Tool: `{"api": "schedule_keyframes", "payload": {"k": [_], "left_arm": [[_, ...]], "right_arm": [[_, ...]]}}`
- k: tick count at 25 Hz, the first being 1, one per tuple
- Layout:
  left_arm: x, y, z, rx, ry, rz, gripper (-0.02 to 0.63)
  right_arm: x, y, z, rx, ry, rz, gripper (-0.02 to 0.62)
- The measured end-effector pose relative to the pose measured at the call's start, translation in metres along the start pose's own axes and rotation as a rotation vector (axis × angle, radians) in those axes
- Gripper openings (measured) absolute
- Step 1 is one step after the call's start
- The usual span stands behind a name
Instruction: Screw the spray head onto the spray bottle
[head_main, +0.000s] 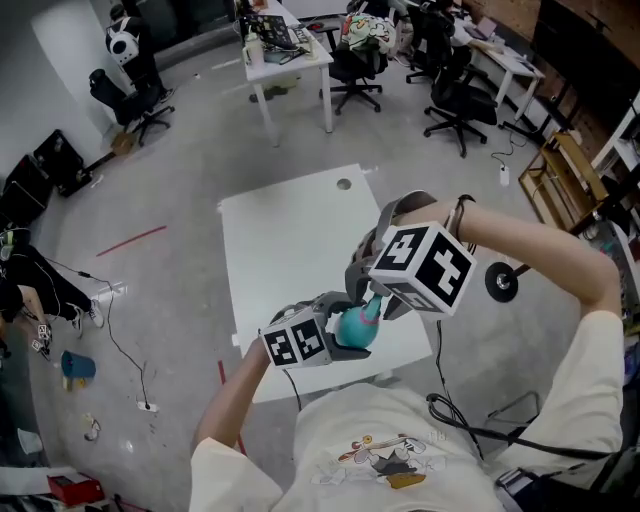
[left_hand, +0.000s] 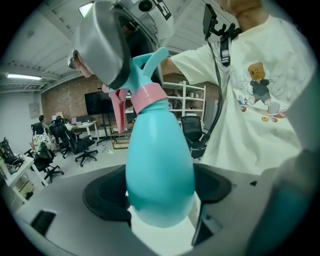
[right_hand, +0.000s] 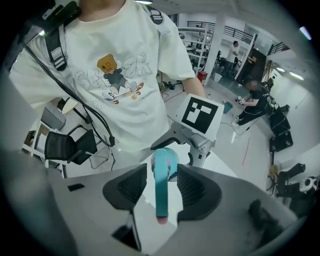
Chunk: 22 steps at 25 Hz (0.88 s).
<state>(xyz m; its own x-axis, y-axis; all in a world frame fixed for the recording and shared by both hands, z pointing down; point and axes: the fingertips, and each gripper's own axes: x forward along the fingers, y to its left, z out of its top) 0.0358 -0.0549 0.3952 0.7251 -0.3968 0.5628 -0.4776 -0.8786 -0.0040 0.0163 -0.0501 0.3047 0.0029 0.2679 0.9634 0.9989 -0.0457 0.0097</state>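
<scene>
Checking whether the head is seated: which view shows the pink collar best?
Left gripper view: pink collar side-on atop the spray bottle. Right gripper view looks down the spray head, mostly hiding it; head view barely shows it.

Spray head (left_hand: 147, 62) atop btl (left_hand: 160, 165), over table (head_main: 290, 230)

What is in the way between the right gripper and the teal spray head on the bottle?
Nothing visible. The teal plastic spray head, already on the teal plastic bottle, stands between the right gripper's open fingers, untouched as far as shows. The left gripper grips the bottle's body underneath.
</scene>
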Motion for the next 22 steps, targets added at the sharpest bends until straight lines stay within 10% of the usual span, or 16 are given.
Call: {"api": "schedule_keyframes", "payload": {"k": [22], "left_arm": [[-0.005,0.015,0.011,-0.057,-0.043,0.004,0.397]], "right_arm": [[0.002,-0.007,-0.012,0.142,-0.050,0.089,0.133]]}}
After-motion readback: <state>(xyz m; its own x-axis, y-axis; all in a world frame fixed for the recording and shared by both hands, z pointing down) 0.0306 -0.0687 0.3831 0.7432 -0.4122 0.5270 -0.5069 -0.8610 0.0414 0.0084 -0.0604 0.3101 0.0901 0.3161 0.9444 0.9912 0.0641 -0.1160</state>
